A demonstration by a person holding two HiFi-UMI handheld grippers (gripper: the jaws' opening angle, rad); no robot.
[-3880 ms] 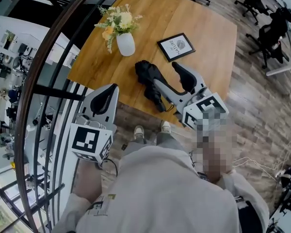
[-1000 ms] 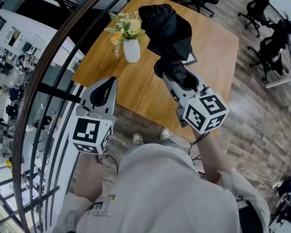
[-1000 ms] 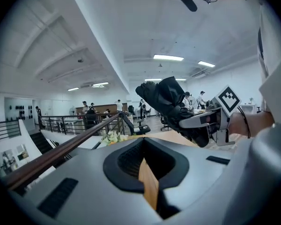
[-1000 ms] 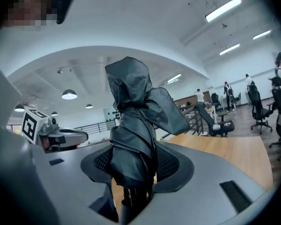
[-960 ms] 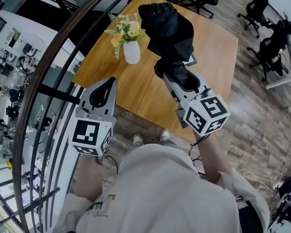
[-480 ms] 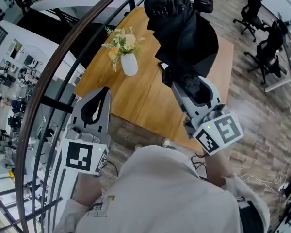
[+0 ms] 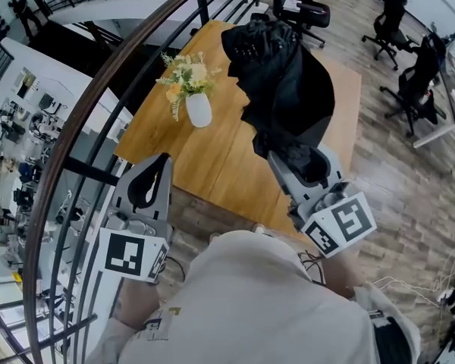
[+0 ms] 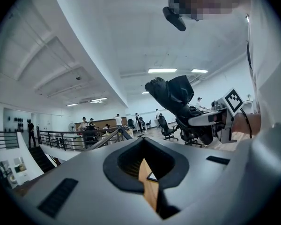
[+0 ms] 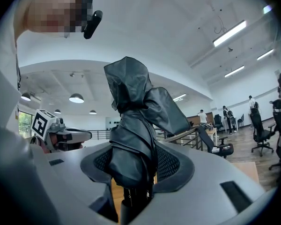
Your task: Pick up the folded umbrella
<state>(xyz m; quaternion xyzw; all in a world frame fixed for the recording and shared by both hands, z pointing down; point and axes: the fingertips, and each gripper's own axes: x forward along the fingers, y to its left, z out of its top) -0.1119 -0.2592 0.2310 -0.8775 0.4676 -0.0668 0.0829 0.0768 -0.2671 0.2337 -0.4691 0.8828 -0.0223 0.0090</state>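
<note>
Head view: 1 folded umbrella (image 7: 284, 89) clamped in right claw (image 7: 292, 158); left claw (image 7: 159, 163) closed, empty; 1 vase (image 7: 198, 111).

An open-plan office with swivel chairs (image 7: 417, 70) and a wooden table (image 7: 212, 158).

Wooden table (image 7: 212, 154) with flower vase (image 7: 198, 109)

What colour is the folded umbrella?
Black all over. The folded umbrella shows best in the right gripper view.
</note>
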